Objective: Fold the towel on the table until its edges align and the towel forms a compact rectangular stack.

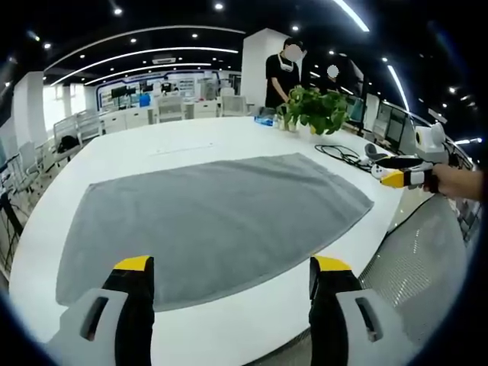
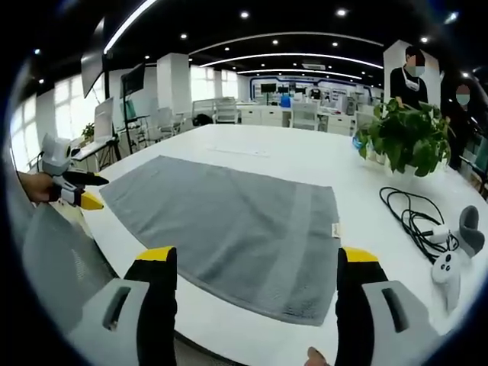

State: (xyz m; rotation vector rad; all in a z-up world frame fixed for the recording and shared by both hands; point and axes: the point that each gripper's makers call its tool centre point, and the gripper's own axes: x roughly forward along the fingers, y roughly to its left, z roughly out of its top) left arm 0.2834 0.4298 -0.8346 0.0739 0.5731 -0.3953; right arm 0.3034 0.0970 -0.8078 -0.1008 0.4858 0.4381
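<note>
One grey towel (image 1: 213, 217) lies flat and fully spread on the white surface (image 1: 152, 149), a single layer with no fold in it, close to the near edge and taking up most of the near half. A small white tag (image 2: 336, 229) sits at one of its corners.

Two grippers. Left gripper (image 1: 229, 276): jaws spread wide, holding nothing, poised over the near edge of the surface just short of the towel's hem. Right gripper (image 2: 255, 263): jaws spread wide, also empty, over the near edge by the tagged corner. In the left gripper view the right gripper shows off to the side past the towel's end, held in a hand (image 1: 457, 181); in the right gripper view the left one shows off the opposite end.

Other items on the surface: one potted plant (image 2: 404, 137) towards the far side, one coil of black cable (image 2: 412, 213) beside it, one white handheld controller (image 2: 450, 263) at the cable's end, all well apart from the towel. One blue object (image 1: 264, 120) near the plant, too small to identify.

Two people stand behind the plant at the far edge. Rows of desks and chairs fill the room beyond.
</note>
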